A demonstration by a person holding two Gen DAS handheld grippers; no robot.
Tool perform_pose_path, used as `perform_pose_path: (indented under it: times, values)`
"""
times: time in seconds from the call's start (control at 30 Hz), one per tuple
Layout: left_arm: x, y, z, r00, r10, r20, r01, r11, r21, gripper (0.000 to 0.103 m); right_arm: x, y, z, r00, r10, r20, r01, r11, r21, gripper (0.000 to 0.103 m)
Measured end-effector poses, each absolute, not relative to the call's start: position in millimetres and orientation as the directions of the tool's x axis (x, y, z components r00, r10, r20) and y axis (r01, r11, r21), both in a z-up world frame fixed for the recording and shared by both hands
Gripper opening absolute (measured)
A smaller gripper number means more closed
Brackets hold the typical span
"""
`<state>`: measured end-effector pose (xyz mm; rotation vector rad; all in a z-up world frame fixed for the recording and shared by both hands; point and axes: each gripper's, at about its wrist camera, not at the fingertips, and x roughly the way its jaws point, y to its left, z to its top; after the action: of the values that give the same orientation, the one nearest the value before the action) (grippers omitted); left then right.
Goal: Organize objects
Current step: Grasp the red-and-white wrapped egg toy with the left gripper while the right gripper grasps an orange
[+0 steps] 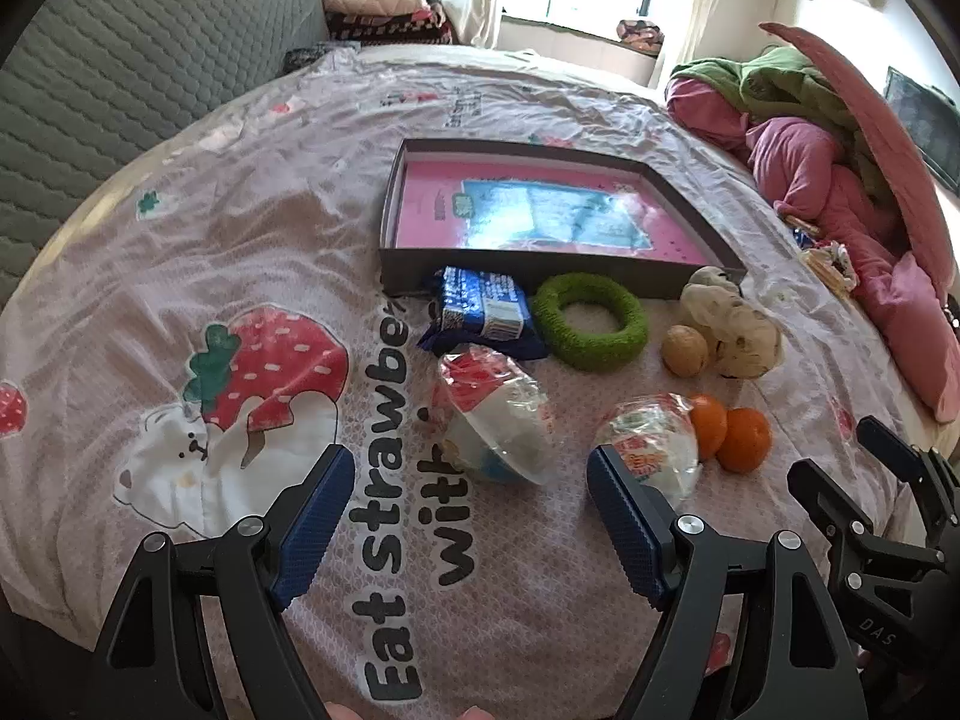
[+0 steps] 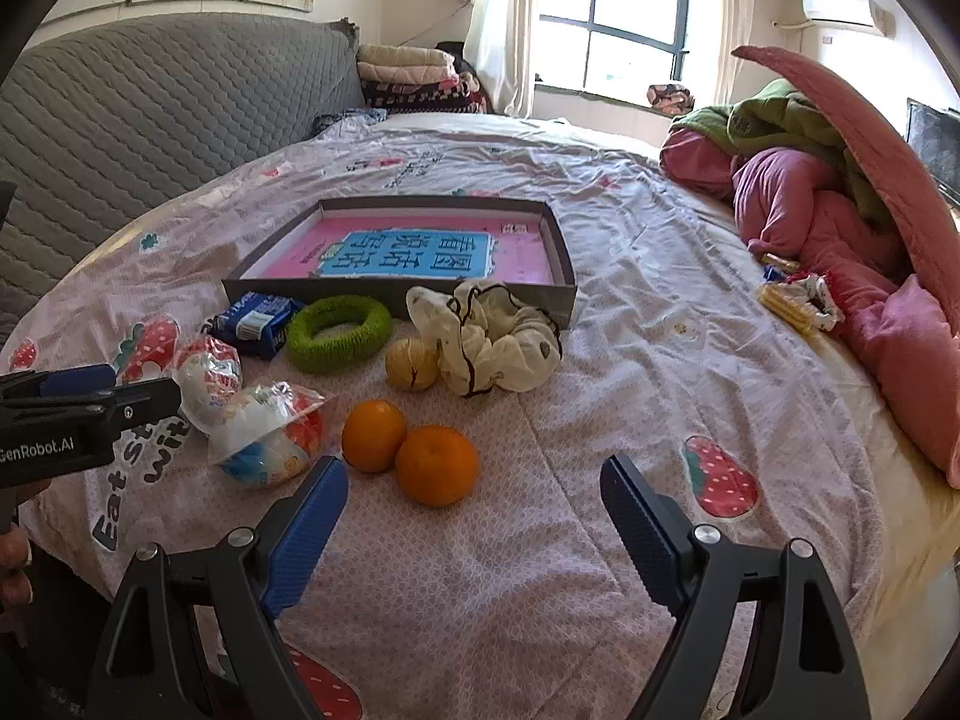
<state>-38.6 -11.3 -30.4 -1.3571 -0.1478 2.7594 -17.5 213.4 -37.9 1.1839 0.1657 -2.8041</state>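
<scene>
A shallow grey box (image 1: 540, 279) (image 2: 396, 294) with a pink and blue sheet inside lies on the bed. In front of it lie a blue snack packet (image 1: 480, 309) (image 2: 255, 321), a green ring (image 1: 591, 321) (image 2: 339, 333), a walnut (image 1: 684, 351) (image 2: 411, 363) and a cream scrunchie (image 1: 735, 324) (image 2: 498, 339). Nearer lie two wrapped jelly cups (image 1: 498, 420) (image 2: 267, 429) and two oranges (image 1: 741, 438) (image 2: 435, 465). My left gripper (image 1: 471, 510) hangs open just short of the cups. My right gripper (image 2: 474, 516) is open, close before the oranges, with nothing between its fingers.
The bed sheet (image 2: 600, 408) has strawberry and bear prints. A heap of pink and green bedding (image 2: 840, 210) fills the right side, with small packets (image 2: 792, 300) beside it. A grey quilted headboard (image 2: 150, 102) stands at the left, folded blankets (image 2: 408, 78) and a window behind.
</scene>
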Motion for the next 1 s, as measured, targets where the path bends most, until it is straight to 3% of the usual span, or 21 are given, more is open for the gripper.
perform_pose_path:
  times: [0.5, 0.87, 1.0]
  values:
    - [-59.2, -14.2, -36.1, -0.600, 0.104, -0.793, 0.001, -0.991, -0.131, 0.081, -38.1, 207.9, -61.9, -0.646, -0.070, -0.760, 0.162, -0.986, -0.046, 0.086]
    - [-74.8, -12.1, -53.3, -0.567, 0.106, -0.817, 0.017, -0.990, -0.140, 0.081, -52.5, 207.4, -75.8, -0.618, -0.029, -0.785, 0.185, -0.977, -0.110, 0.073]
    - [-80.3, -13.2, -58.6, -0.556, 0.112, -0.823, 0.025, -0.988, -0.151, 0.084, -57.3, 199.7, -82.1, -0.610, -0.044, -0.792, 0.208, -0.972, -0.107, 0.062]
